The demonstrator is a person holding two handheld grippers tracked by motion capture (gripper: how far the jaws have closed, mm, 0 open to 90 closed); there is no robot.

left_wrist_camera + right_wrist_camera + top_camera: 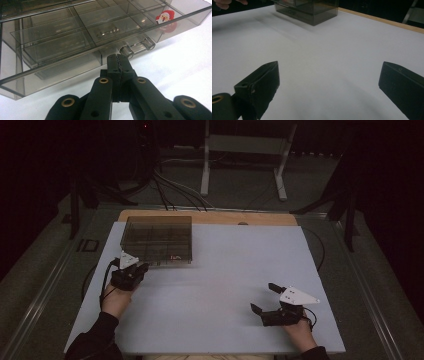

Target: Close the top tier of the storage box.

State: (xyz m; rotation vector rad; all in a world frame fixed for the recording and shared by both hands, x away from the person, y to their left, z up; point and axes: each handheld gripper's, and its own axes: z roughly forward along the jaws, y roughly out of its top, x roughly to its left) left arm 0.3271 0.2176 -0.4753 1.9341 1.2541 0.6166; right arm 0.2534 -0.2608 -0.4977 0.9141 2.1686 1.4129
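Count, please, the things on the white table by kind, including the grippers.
Clear smoky compartment box: 1
Santa figure inside it: 1
Grippers: 2, left gripper shut, right gripper open
Total: 4

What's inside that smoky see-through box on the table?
The box is split into compartments by clear dividers, and those in view look empty. A small Santa figure sits in a corner compartment. The far compartments are too dim and glared to tell.

right tongs (329,87) spread wide over white table (324,50), smoky box (312,10) beyond
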